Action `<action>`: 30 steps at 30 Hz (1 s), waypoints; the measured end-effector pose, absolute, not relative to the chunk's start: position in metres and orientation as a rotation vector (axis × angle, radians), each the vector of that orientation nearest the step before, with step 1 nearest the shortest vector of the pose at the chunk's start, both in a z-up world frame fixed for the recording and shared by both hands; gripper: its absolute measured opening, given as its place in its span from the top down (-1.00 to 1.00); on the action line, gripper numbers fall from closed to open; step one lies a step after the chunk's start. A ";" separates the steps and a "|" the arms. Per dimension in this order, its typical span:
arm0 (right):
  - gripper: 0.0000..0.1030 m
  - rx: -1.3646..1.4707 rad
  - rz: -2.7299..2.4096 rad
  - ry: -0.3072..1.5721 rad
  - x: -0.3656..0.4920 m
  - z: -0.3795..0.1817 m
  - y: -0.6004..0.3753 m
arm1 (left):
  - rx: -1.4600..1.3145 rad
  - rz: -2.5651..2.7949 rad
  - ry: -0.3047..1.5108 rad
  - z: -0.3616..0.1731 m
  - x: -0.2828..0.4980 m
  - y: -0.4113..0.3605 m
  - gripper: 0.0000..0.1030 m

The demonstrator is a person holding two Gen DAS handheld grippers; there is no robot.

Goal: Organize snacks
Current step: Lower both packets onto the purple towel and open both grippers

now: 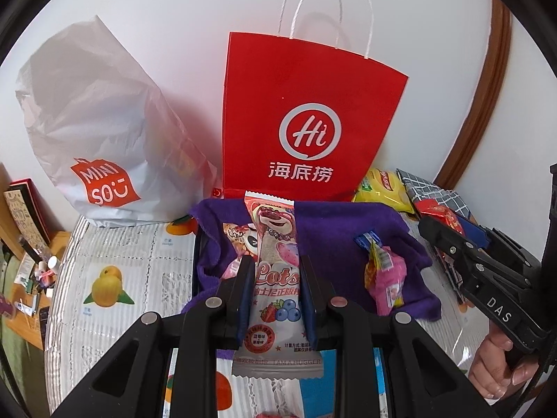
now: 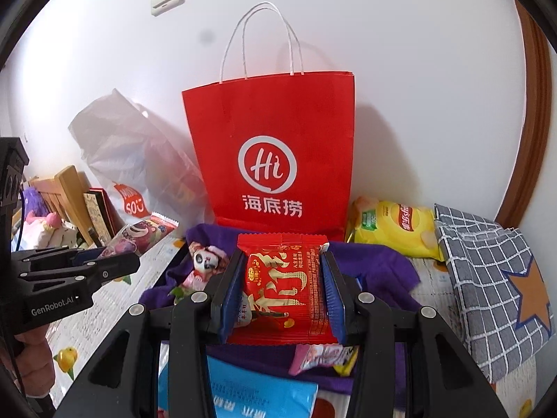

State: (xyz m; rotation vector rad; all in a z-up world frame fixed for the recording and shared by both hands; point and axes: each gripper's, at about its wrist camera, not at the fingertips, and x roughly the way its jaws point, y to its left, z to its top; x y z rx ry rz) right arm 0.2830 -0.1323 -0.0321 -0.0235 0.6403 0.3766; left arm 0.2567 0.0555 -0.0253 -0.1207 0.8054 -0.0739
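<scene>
Clamped between the blue pads of the left gripper is a long Lotso snack bar, its pink-bear end pointing toward the red paper bag. Only the right wrist view shows the right gripper closed on a flat red snack packet, held level and facing that same bag. From the left wrist view this gripper appears side-on at the right edge, with a bare hand on its handle; the red packet is only partly seen there. The right wrist view in turn shows the left gripper at the left edge, the bar projecting from it.

Both grippers hang over a purple cloth spread on a fruit-printed tabletop. On the cloth lie a small pink-and-yellow packet and a panda-faced packet. A blue packet lies closest beneath the right gripper.

Behind the cloth the red bag stands upright against the wall, handles up. Left of it slumps a grey Miniso bag. To the right lie a yellow crisp packet and a grey checked cloth bearing an orange star.
</scene>
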 end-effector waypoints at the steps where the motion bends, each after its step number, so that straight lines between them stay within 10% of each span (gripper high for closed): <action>1: 0.17 -0.023 0.375 0.650 0.287 -0.033 -0.132 | -0.131 -0.077 0.811 -0.026 0.261 0.057 0.54; 30: 0.16 -0.068 0.349 0.914 0.352 -0.118 -0.130 | -0.200 -0.088 0.975 -0.079 0.313 0.069 0.54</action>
